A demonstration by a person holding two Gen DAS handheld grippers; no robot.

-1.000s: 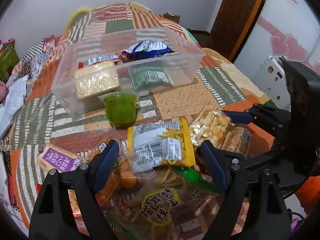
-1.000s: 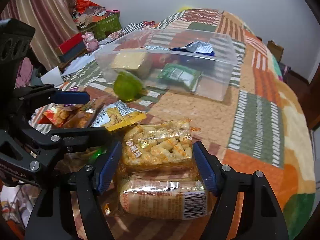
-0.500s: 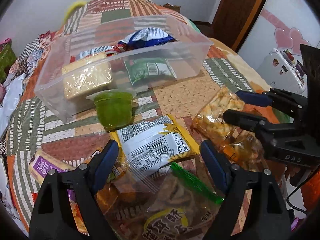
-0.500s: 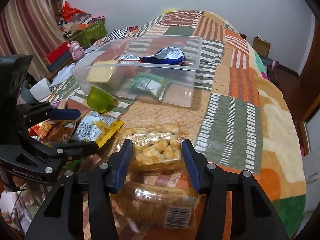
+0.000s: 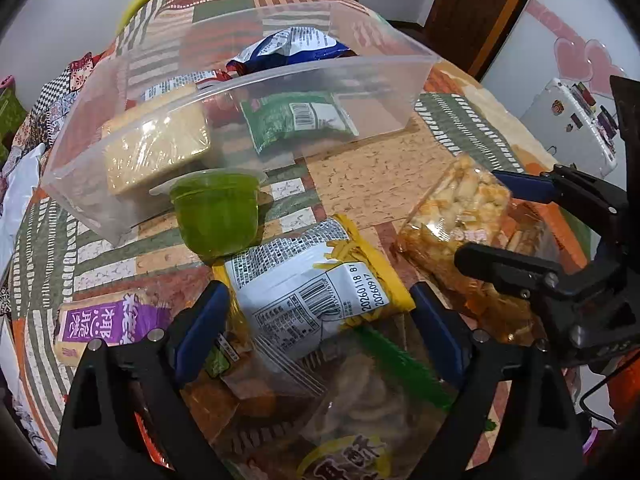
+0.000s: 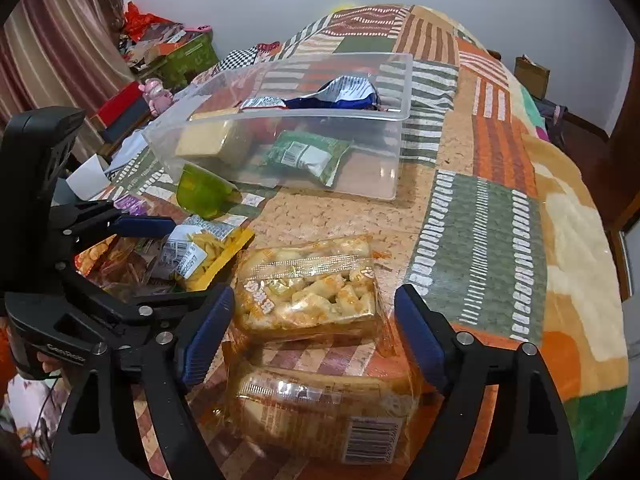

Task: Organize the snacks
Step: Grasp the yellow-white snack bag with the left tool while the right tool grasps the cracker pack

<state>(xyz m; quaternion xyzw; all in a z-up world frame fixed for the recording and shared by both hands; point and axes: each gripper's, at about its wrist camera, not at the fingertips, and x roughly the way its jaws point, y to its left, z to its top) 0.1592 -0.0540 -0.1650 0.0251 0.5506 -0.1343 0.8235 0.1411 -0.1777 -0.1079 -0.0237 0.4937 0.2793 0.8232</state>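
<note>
A clear plastic bin (image 5: 360, 68) (image 6: 396, 152) lies on the patchwork bedspread, holding a cracker block (image 5: 156, 148), a green packet (image 5: 296, 120) and a blue bag (image 5: 288, 46). A green jelly cup (image 5: 216, 212) stands in front of it. My left gripper (image 5: 320, 324) is open over a yellow-and-white snack bag (image 5: 316, 292) and a clear bag below it. My right gripper (image 6: 316, 336) is open around a clear bag of puffed snacks (image 6: 308, 288), above another clear pack (image 6: 320, 412).
A purple-labelled bar (image 5: 100, 320) lies at the left of the snack pile. Orange snack packets (image 6: 96, 252) lie under the left gripper. Boxes and toys (image 6: 160, 60) sit beside the bed at left. A wooden door (image 5: 472, 8) stands at right.
Both grippers have moved forward toward the bin. The right gripper narrowed around the puffed-snack bag half a second ago and has opened wide again.
</note>
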